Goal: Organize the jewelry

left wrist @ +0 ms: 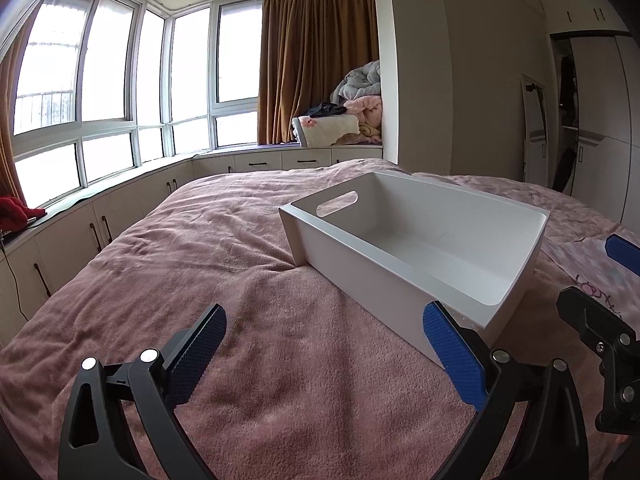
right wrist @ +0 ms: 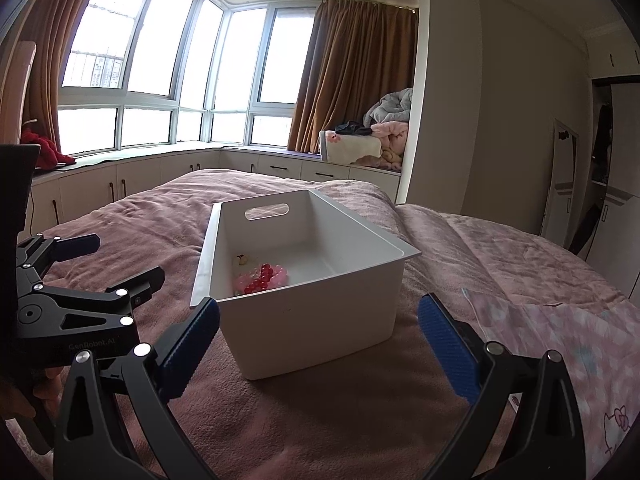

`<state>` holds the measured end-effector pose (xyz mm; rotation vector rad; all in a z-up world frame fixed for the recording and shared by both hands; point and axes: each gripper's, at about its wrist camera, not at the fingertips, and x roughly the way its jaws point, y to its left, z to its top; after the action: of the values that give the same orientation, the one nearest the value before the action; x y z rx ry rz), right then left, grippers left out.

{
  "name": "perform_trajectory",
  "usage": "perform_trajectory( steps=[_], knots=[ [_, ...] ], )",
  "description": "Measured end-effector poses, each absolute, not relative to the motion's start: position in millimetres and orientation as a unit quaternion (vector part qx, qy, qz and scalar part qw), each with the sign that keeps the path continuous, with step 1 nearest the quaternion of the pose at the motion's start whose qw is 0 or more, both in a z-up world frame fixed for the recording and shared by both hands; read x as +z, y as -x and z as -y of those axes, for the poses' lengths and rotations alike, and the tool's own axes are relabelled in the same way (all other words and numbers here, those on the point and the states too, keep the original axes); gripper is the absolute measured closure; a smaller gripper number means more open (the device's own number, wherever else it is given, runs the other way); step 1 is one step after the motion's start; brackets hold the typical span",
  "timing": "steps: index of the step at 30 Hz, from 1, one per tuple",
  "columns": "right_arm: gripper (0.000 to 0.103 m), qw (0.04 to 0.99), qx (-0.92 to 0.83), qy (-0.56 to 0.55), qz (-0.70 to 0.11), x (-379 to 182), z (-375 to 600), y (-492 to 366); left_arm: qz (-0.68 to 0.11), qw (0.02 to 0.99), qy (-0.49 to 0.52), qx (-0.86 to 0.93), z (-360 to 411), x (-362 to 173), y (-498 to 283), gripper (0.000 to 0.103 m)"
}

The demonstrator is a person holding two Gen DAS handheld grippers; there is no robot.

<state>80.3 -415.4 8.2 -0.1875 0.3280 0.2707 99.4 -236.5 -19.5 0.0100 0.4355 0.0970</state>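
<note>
Setting is being recorded as a home bedroom. A bed (left wrist: 200, 264) covered with a pink fleece blanket (right wrist: 320, 412) is being seen filling the foreground. A curved bay window (left wrist: 120, 92) is being framed by brown curtains (left wrist: 316, 60), with low built-in cabinets (right wrist: 140, 184) running beneath the sill. Folded quilts and bedding (right wrist: 380, 136) are being kept piled on the window seat. A wardrobe (left wrist: 596, 128) and a leaning mirror (left wrist: 534, 128) are being noted along the right wall.

White bin (right wrist: 304, 312) upright on bed; red bracelet (right wrist: 262, 278), pink bracelet (right wrist: 280, 276) inside, touching.
</note>
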Motion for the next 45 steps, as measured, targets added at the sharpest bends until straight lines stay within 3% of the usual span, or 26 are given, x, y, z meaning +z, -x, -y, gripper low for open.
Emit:
perform_trajectory(
  steps=[45],
  knots=[
    [0.005,0.972,0.140,0.086,-0.169,4,416,-80,-0.204,0.978,-0.030,0.019,250,-15,-91,0.004]
  ],
)
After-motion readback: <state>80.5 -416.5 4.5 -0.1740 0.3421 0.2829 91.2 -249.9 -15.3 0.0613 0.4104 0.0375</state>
